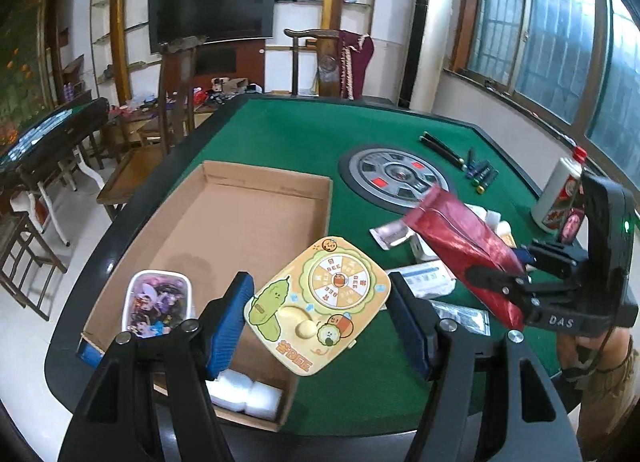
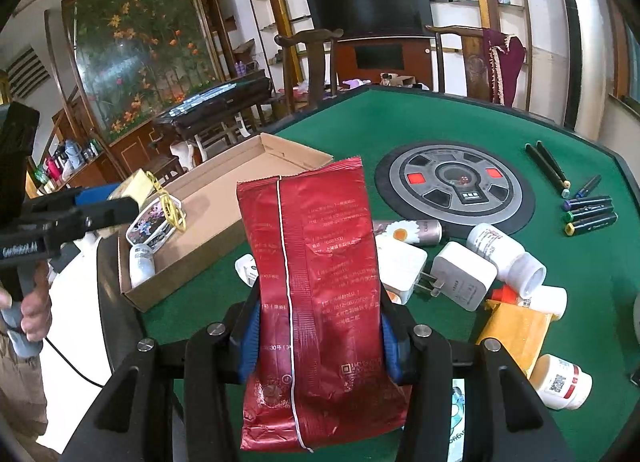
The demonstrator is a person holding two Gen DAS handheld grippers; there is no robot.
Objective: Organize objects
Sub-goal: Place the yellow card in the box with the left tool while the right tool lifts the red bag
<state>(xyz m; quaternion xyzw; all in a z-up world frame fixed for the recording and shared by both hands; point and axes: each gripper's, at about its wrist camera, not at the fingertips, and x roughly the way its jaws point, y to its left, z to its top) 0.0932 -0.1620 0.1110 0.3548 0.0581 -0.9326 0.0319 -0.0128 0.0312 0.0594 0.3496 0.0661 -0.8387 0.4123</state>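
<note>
Red foil pouch (image 2: 316,294) upright in jaws; yellow cartoon toy (image 1: 316,304) tilted over cardboard box (image 1: 224,222).
</note>
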